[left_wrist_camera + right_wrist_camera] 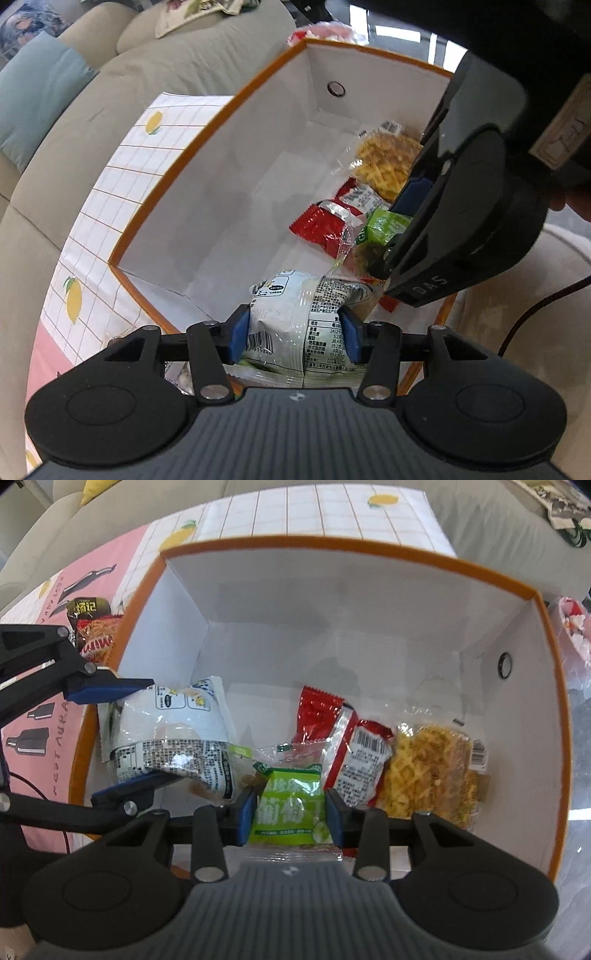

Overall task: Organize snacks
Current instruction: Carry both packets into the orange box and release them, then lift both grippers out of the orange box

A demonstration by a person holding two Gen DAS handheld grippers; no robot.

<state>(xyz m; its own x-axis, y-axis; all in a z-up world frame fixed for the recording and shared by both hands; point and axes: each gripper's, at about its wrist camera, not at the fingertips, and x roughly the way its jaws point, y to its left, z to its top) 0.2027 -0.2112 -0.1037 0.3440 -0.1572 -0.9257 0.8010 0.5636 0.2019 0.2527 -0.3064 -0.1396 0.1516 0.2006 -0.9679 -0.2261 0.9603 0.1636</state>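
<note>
White bag (295, 325) clamped by left tool (293, 334) | green packet (290, 808) clamped by right tool (290, 818) | red packets (340, 738) beside

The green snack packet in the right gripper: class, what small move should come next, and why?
Probably open the right gripper and let go. The green snack packet is clamped between its fingers, already low inside the orange-rimmed box beside the red packets, while the left gripper holds the white bag.

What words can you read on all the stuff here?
"DAS": on the right gripper body.
"葡萄": on the green snack packet.
"RESTAURA", cut off: on the pink cloth.
White snack bag, red packets and the dark noodle packet: print too small or blurred.
</note>
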